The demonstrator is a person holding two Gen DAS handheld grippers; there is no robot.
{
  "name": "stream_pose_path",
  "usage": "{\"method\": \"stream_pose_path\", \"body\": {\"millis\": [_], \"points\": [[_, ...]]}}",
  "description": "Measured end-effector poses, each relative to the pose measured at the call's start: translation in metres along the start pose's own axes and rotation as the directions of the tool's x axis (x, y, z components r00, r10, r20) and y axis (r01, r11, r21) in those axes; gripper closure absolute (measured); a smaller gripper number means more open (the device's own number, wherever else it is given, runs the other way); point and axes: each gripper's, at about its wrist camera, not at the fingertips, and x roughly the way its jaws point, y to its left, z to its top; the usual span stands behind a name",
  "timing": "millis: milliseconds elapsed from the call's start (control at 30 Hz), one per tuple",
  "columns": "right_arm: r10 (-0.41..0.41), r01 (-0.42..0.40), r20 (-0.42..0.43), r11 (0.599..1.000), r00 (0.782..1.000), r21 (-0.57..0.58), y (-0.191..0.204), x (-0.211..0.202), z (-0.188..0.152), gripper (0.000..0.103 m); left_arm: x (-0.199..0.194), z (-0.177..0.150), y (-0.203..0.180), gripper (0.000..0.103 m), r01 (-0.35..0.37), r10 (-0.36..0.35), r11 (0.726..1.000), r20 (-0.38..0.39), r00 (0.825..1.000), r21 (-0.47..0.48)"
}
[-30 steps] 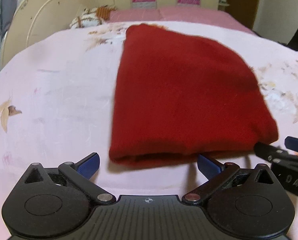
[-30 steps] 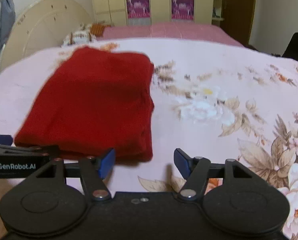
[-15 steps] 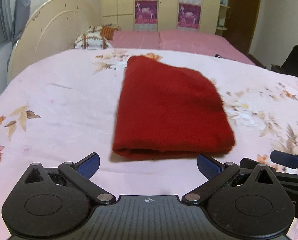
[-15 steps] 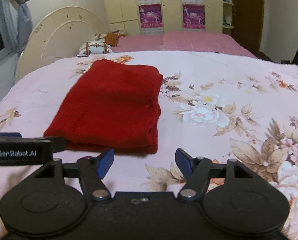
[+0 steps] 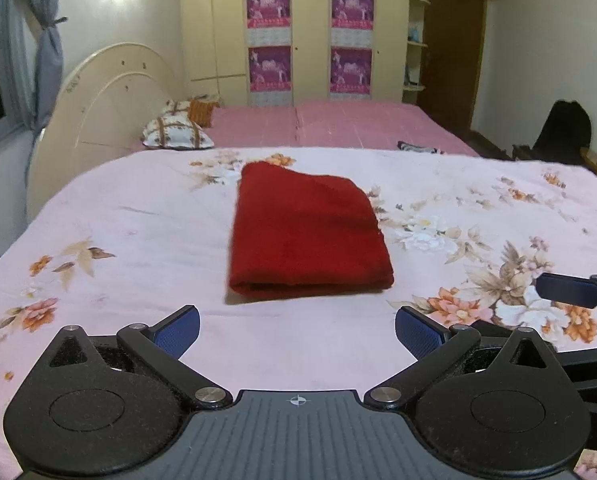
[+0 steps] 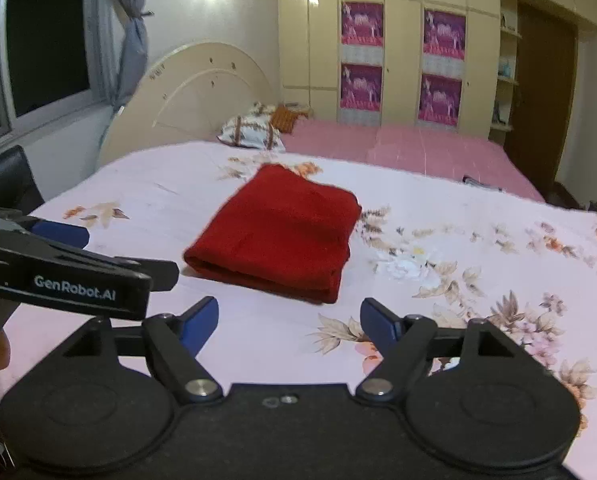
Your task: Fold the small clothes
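A folded red garment [image 5: 304, 236] [image 6: 278, 236] lies flat on the pink floral bedsheet [image 5: 138, 240] [image 6: 458, 240], its thick folded edge toward me. My left gripper [image 5: 297, 330] hovers above the sheet, short of the garment, open and holding nothing. My right gripper [image 6: 289, 318] hangs likewise on the near side of the garment; its jaws are opening and nothing is between them. The right gripper's blue fingertips [image 5: 566, 288] show at the right edge of the left wrist view, and the left gripper's body [image 6: 70, 276] crosses the left of the right wrist view.
Behind the floral sheet is a pink bedspread [image 5: 338, 124] with patterned pillows [image 5: 178, 132] and a cream arched headboard [image 5: 110, 100]. A wardrobe with purple posters [image 5: 310, 32] fills the back wall. A dark chair [image 6: 2, 180] stands by the window at left.
Both grippers have pulled back and risen away from the garment, which now looks smaller and farther off. The right gripper's fingers stand wider apart than before.
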Motion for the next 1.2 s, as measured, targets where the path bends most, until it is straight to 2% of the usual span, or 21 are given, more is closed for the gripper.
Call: {"method": "stream_pose_path", "body": {"millis": [133, 200, 367, 433, 667, 1200], "points": [[-0.046, 0.043, 0.06, 0.997, 0.997, 0.057, -0.005, -0.033, -0.003, 0.022, -0.03, -0.003, 0.01, 0.0, -0.016, 0.016, 0.999, 0.003, 1.0, -0.051], [-0.095, 0.088, 0.08, 0.992, 0.992, 0.092, -0.01, -0.046, -0.002, 0.01, -0.045, -0.006, 0.014, 0.0, -0.044, 0.045, 0.997, 0.012, 0.999, -0.066], [-0.248, 0.233, 0.093, 0.961, 0.964, 0.147, -0.017, -0.065, 0.0, 0.001, -0.076, -0.011, 0.023, 0.0, -0.112, 0.115, 0.988, 0.03, 0.993, -0.102], [-0.285, 0.267, 0.093, 0.949, 0.954, 0.167, -0.018, -0.069, 0.0, 0.001, -0.086, -0.013, 0.025, 0.0, -0.124, 0.13, 0.985, 0.04, 0.991, -0.119], [-0.273, 0.254, 0.098, 0.952, 0.957, 0.17, -0.018, -0.074, -0.006, 0.001, -0.101, -0.023, 0.024, 0.0, -0.16, 0.168, 0.978, 0.054, 0.984, -0.13], [-0.256, 0.237, 0.11, 0.958, 0.96, 0.164, -0.016, -0.084, -0.011, 0.001, -0.105, -0.024, 0.014, 0.0, -0.171, 0.18, 0.976, 0.063, 0.982, -0.136]]}}
